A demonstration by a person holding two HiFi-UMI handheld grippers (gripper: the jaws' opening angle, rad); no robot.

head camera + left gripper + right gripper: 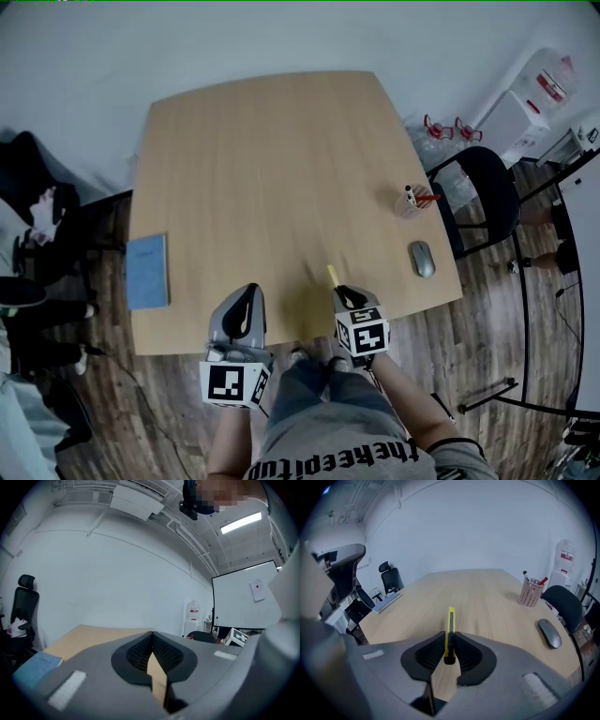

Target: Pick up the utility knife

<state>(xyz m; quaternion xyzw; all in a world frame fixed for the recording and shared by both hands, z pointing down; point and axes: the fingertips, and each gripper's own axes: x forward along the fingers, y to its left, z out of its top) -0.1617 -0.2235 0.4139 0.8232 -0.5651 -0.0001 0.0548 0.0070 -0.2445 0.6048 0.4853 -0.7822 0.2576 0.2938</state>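
A slim yellow and black utility knife (450, 626) is clamped between the pads of my right gripper (449, 641), which is shut on it. Its tip points away over the table. In the head view the utility knife (332, 275) sticks out ahead of the right gripper (349, 296), lifted above the table's near edge. My left gripper (246, 302) hangs beside it to the left. In the left gripper view the left gripper (152, 643) has its jaws meeting at the tips with nothing between them.
On the wooden table (272, 178) lie a blue notebook (148, 271) at the left edge, a pink mesh pen cup (410, 201) and a grey mouse (423, 259) at the right. A black chair (487, 192) stands to the right of the table.
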